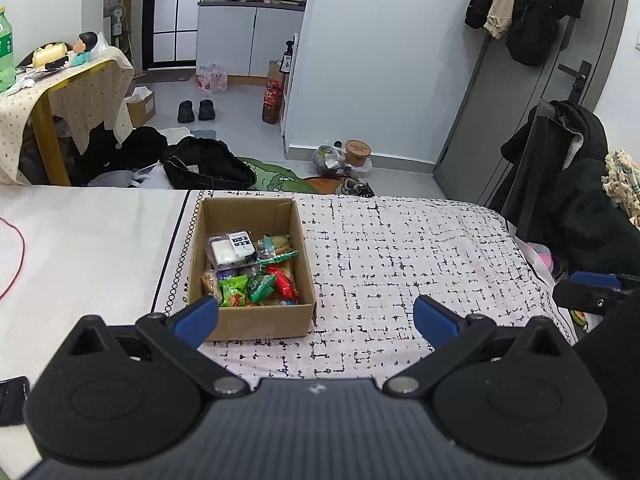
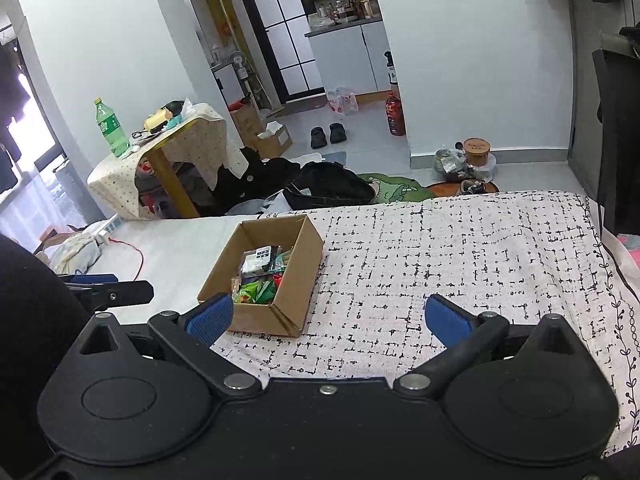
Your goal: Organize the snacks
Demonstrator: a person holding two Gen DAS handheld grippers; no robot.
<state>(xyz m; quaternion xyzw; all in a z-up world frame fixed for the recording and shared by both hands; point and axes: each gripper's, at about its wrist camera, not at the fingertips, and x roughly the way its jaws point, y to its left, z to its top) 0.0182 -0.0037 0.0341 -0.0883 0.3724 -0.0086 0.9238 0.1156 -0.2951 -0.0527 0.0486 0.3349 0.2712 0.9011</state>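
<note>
An open cardboard box point(image 1: 264, 322) stands on the patterned bed cover point(image 1: 400, 256). It holds several snack packets: green and red wrappers point(image 1: 256, 286) at the near end and a clear pack with white pieces point(image 1: 232, 250) behind them. My left gripper point(image 1: 316, 316) is open and empty, just in front of the box's near wall. In the right wrist view the box point(image 2: 296, 276) sits left of centre with the snacks point(image 2: 260, 280) inside. My right gripper point(image 2: 328, 316) is open and empty, near the box's right corner.
A plain white sheet point(image 1: 80, 248) with a red cable point(image 1: 18, 256) lies left of the box. The bed's far edge drops to a floor with black bags point(image 1: 208, 164). A draped side table point(image 2: 172, 152) with a green bottle point(image 2: 110, 128) stands far left. A dark phone point(image 1: 12, 400) lies near left.
</note>
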